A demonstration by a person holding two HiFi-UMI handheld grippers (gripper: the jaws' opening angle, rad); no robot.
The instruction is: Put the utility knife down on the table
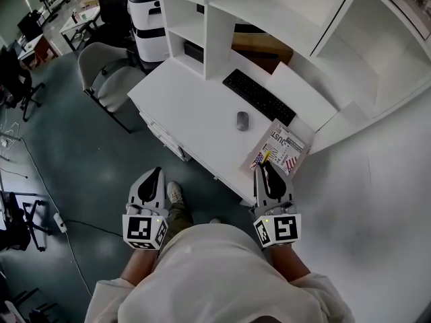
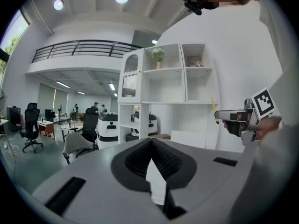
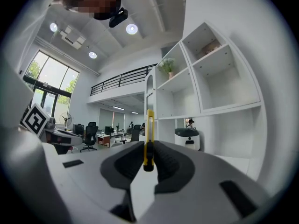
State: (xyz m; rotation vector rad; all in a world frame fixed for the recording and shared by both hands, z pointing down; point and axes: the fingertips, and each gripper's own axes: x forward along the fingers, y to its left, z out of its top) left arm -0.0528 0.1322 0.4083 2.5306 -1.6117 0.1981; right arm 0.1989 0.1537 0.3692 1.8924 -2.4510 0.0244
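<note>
A yellow utility knife (image 3: 149, 134) stands upright between the pads of my right gripper (image 3: 149, 149), which is shut on it. In the head view its yellow tip (image 1: 266, 157) sticks out past the right gripper (image 1: 263, 169), over the near edge of the white table (image 1: 195, 116) beside a magazine. My left gripper (image 1: 157, 172) hangs over the floor left of the table, its jaws meeting at the tip with nothing between them (image 2: 152, 143). The left gripper view also catches the right gripper (image 2: 236, 118) with the knife (image 2: 215, 110) at its end.
A black keyboard (image 1: 258, 97), a grey mouse (image 1: 242, 120) and a printed magazine (image 1: 281, 147) lie on the table. A white shelf unit (image 1: 222, 19) rises behind it. A grey chair (image 1: 108, 73) stands to the table's left, and cables lie on the floor (image 1: 40, 200).
</note>
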